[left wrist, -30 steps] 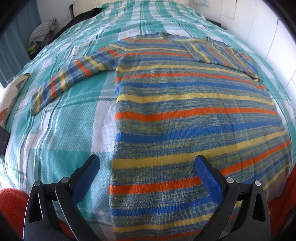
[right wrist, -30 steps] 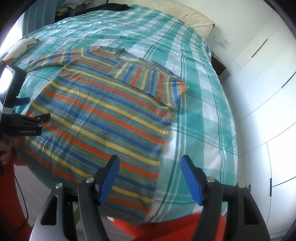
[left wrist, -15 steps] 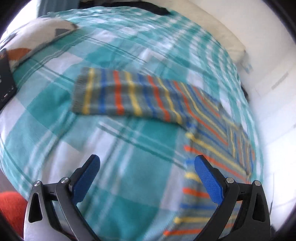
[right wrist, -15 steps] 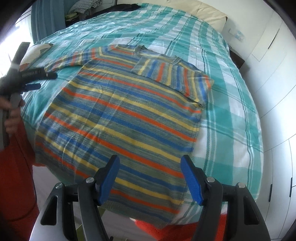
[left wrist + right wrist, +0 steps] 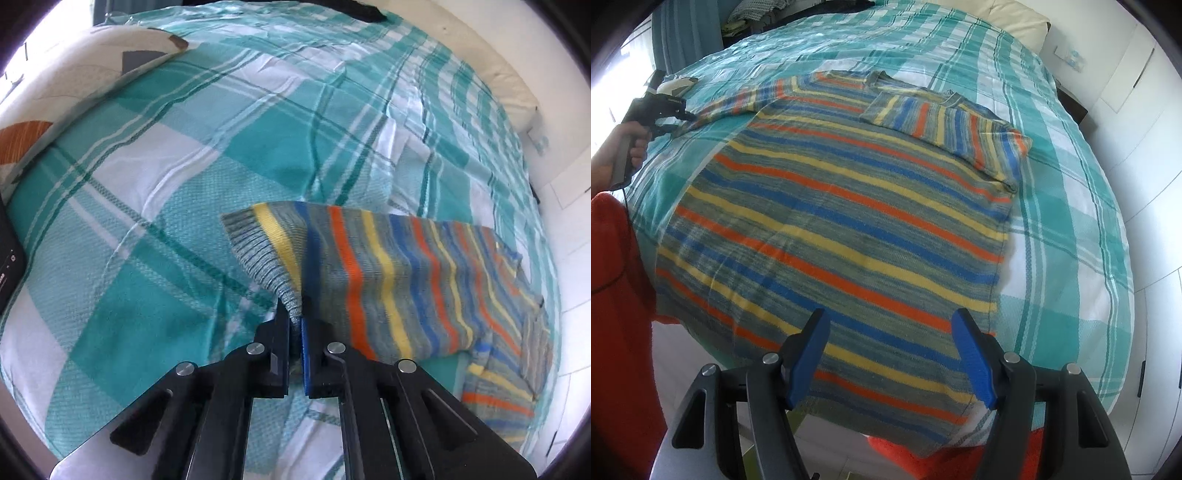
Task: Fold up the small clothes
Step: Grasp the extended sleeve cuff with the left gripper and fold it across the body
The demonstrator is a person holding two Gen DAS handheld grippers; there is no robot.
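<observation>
Nearest to us, our left gripper is clamped tight on the ribbed cuff of the striped sweater, the jaws meeting on a pinch of knit so the sleeve rises off the cover in a shallow tent. We judge this hold is meant to carry the sleeve inward across the body. Our right gripper hovers over the hem with its blue pads spread wide and nothing between them, probably ready to steady or take the lower edge. The sweater lies flat, chest up, on the teal plaid bedspread; its other sleeve is already folded over the chest. Beyond, a patterned pillow sits at the left of the bed, a cream pillow lies at the head, and white cupboards stand alongside.
</observation>
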